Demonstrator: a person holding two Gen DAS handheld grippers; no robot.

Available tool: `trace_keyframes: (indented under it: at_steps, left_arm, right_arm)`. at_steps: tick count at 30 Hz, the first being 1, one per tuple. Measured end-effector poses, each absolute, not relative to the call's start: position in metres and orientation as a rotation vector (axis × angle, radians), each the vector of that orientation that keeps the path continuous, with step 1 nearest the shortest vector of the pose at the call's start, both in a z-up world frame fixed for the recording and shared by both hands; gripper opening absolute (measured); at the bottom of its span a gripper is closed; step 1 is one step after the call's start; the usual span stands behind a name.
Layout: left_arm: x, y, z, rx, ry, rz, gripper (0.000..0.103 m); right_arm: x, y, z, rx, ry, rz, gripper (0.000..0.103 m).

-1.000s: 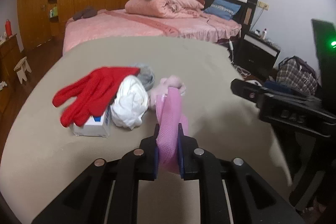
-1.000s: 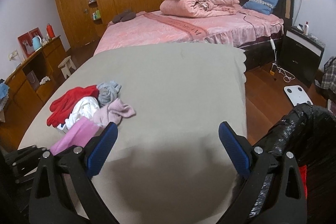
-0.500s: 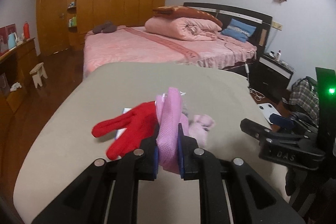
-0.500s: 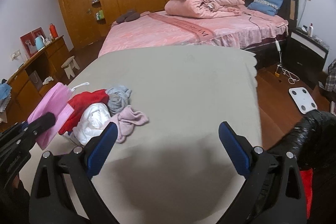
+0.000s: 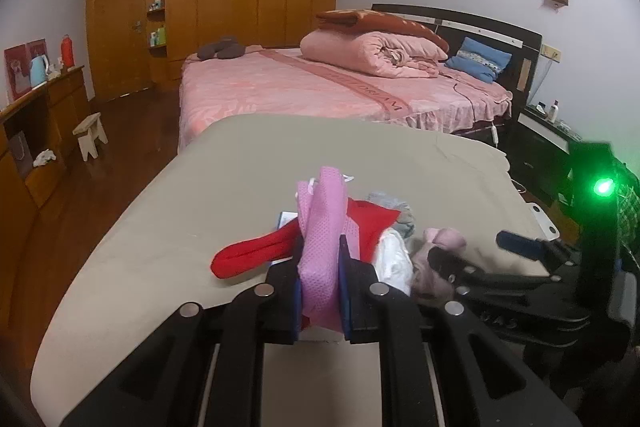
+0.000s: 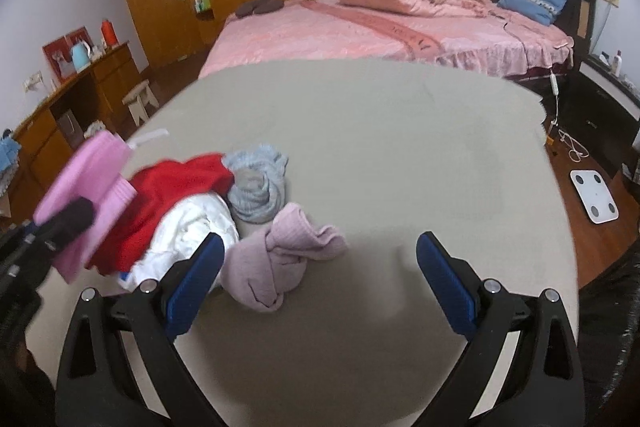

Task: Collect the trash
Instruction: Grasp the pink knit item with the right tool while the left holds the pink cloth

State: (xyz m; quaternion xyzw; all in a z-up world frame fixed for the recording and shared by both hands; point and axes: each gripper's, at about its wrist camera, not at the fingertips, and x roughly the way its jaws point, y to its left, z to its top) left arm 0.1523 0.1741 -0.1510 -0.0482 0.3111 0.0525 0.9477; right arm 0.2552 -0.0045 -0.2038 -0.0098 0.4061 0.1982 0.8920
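Pink mesh pouch, soft, folded, white cord at top; pinched upright in left claw above tabletop. Right claw spread, empty

Showing a pink open-mesh cloth pouch pinched between matt black plastic left gripper fingers with blue rubbery pads and bright metal rivets. Lying on a smooth, matt beige cloth table cover: a red knit fabric glove, a crumpled white glossy plastic wad, a fuzzy grey-blue knit sock ball and a ribbed mauve knit sock. Gleaming behind: a glossy varnished wooden wardrobe, beside a crinkled shiny black plastic bag.
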Motion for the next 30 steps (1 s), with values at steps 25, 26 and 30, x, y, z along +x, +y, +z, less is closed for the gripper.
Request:
trace_keyframes:
  at_steps: [25,26,30]
  left_arm:
    - [0.140,0.155,-0.132,-0.088,0.593,0.071,0.015]
    - [0.139,0.151,-0.129,-0.086,0.589,0.065,0.015]
    - [0.134,0.135,-0.118,-0.075,0.574,0.037,0.015]
  right_arm:
    - [0.222,-0.041,-0.154,0.038,0.790,0.495,0.038]
    - [0.221,-0.046,-0.152,0.039,0.783,0.490,0.038]
    - [0.213,-0.066,-0.134,0.048,0.748,0.470,0.039]
